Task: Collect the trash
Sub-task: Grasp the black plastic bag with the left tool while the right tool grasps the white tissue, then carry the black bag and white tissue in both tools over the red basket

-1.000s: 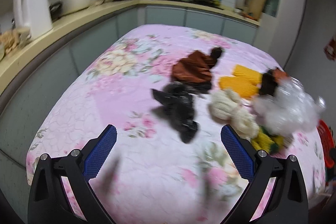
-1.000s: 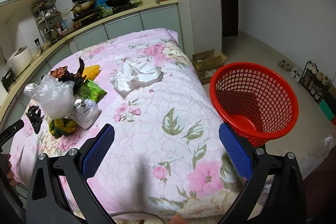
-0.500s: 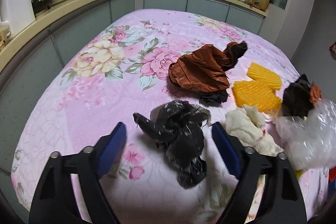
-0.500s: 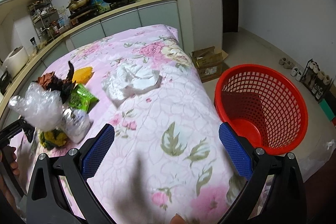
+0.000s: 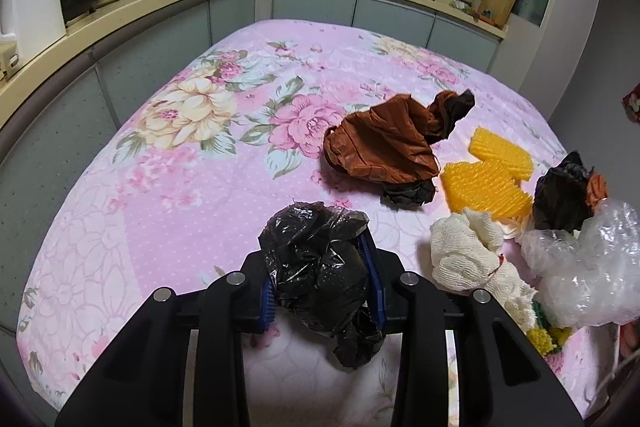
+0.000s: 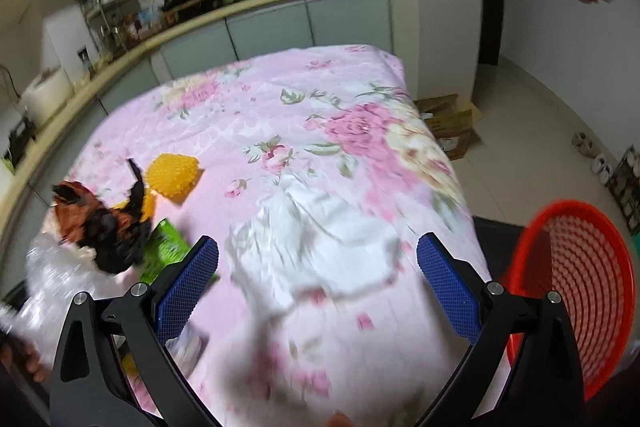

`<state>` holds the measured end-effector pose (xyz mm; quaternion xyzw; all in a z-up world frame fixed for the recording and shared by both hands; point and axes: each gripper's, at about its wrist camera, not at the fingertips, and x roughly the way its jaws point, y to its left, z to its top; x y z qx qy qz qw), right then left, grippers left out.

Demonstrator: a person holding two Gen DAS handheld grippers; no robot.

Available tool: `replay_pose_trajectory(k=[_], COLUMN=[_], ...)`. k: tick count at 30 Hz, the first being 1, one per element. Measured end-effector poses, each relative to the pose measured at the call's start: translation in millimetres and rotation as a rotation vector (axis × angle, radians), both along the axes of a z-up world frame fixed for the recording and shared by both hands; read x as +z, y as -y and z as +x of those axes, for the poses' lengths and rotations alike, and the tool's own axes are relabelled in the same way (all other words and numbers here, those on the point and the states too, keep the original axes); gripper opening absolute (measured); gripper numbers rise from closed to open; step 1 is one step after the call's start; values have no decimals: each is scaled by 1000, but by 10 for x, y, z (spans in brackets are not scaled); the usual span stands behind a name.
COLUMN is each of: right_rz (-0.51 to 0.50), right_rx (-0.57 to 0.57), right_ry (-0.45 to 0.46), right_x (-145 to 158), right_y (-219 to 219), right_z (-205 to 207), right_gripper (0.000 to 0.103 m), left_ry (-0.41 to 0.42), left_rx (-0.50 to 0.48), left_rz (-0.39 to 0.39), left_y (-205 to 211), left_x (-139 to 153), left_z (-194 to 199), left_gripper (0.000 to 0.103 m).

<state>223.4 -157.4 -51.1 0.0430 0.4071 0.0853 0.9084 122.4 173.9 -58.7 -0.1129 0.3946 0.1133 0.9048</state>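
Note:
My left gripper (image 5: 322,279) is shut on a crumpled black plastic bag (image 5: 320,267) just above the pink floral tablecloth (image 5: 180,163). Beyond it lie a brown bag (image 5: 380,147), yellow spiky pads (image 5: 484,179), a cream cloth (image 5: 468,255) and a clear plastic bag (image 5: 580,275). My right gripper (image 6: 318,283) is open and empty above crumpled white paper (image 6: 320,243). A red mesh basket (image 6: 576,291) stands on the floor at the right.
A green packet (image 6: 164,247) and a brown-black bag (image 6: 100,227) lie left of the right gripper. A yellow pad (image 6: 172,179) lies further back. Kitchen counters (image 5: 120,7) run along the left and far sides. A cardboard box (image 6: 448,123) sits on the floor.
My left gripper moved forward and closed on the black bag. My right gripper moved forward and left over the white paper, staying open.

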Motion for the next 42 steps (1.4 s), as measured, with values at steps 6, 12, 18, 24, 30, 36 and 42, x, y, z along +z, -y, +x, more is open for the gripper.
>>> replay_pose_trajectory(k=[6,12,18,24,30,36,42], right_rz=[-58,-53,-17,18,53,86,112], right_rx=[45,39,33,13,-3,-25,-55], right_ry=[-85,-71,-37,21,77,119,155], right_x=[-251,-247,-123,86,309,458,583], right_y=[-181,-164,-45,93,232,413,643], right_z=[263,188,-19,-320,-636,-913,-1130], right_gripper=[68,32,23,23,23,22,22], left_ry=[26,46,70,115,155,191,232], left_rx=[0,0,-12,-43,-84,-140,-207], left_rz=[16,34,48,71,76,75,80], left_y=[15,38,131,290,494,727,988], left_x=[106,178,249,400,535,651,805], left_z=[-89,-146,-208,-315,-411,-479,-540], left_gripper=[33,33,33,33,33,33,33])
